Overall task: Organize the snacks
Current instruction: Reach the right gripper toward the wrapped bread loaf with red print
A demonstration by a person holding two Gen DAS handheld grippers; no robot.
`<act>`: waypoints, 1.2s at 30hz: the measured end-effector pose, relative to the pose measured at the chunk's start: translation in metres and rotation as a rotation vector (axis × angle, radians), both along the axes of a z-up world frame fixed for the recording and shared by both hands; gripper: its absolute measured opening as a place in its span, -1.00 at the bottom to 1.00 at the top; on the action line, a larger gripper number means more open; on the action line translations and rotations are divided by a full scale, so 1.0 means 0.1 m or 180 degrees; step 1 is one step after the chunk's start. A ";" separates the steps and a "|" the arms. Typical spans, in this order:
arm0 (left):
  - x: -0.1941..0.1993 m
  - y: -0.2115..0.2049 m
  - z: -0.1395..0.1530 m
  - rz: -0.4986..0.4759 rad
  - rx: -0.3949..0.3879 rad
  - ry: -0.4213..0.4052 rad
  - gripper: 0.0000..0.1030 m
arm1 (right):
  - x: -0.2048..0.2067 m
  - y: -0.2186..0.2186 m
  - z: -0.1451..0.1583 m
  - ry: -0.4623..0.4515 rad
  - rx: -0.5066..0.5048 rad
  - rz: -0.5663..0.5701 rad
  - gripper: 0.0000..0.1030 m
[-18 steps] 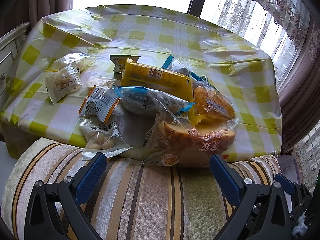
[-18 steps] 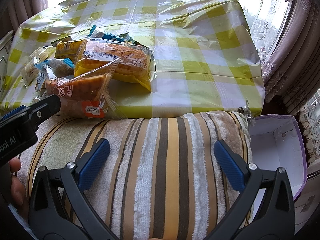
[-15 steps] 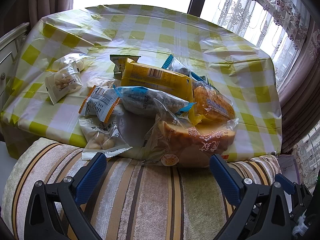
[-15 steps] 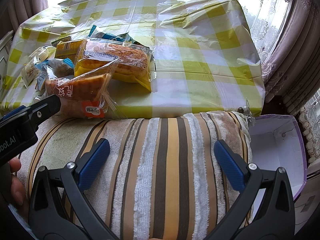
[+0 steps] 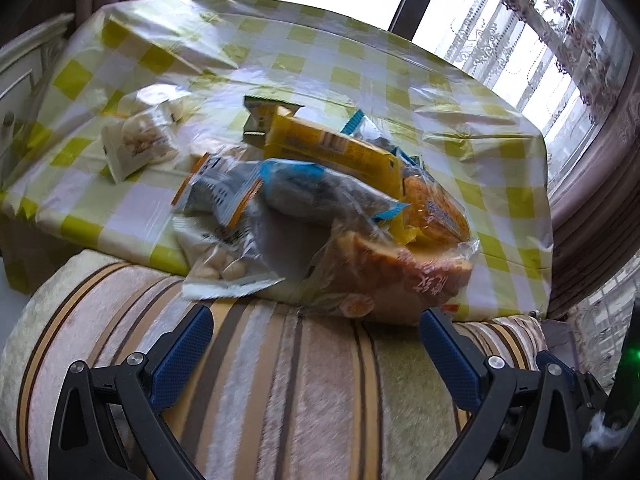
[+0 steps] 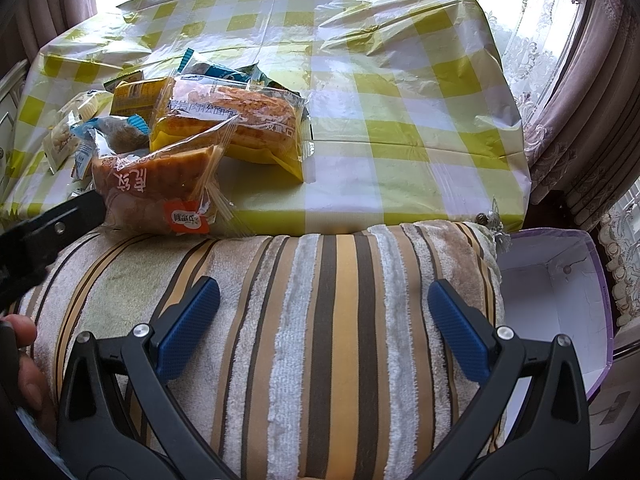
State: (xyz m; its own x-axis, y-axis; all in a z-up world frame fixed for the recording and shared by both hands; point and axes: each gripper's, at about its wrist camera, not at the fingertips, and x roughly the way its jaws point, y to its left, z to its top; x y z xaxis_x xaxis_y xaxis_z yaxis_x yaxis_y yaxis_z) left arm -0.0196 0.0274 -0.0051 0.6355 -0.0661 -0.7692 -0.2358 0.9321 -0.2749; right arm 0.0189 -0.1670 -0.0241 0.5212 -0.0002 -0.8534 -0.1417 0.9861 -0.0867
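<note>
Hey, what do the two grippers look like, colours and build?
Both match: the left gripper and right gripper have black plastic scissor-like arms with silver rivets, and each finger ends in a blue textured pad. No cables or sleeves show.

A pile of snack packets (image 5: 320, 196) lies on the table (image 6: 400, 120), at its near left. The bagged bread loaf (image 6: 156, 192) sits nearest, overhanging the striped cushion (image 6: 320, 340) before the table. An open box (image 6: 560, 300) stands right of the cushion.
</note>
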 end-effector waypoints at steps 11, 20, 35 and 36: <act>-0.14 0.23 0.01 -0.0277 -0.0365 -0.0104 1.00 | 0.08 0.05 0.08 -0.0003 0.0470 0.0221 1.00; 0.00 0.63 0.01 -0.0106 -0.0674 0.0000 0.75 | 0.35 0.62 0.03 0.0170 0.0550 0.0589 1.00; 0.15 1.01 -0.17 0.0068 -0.0928 -0.0084 0.43 | 0.67 1.24 -0.20 0.0294 0.0379 0.0379 1.00; 0.16 1.03 -0.18 0.0077 -0.0923 -0.0077 0.40 | 0.70 1.28 -0.22 0.0282 0.0347 0.0376 1.00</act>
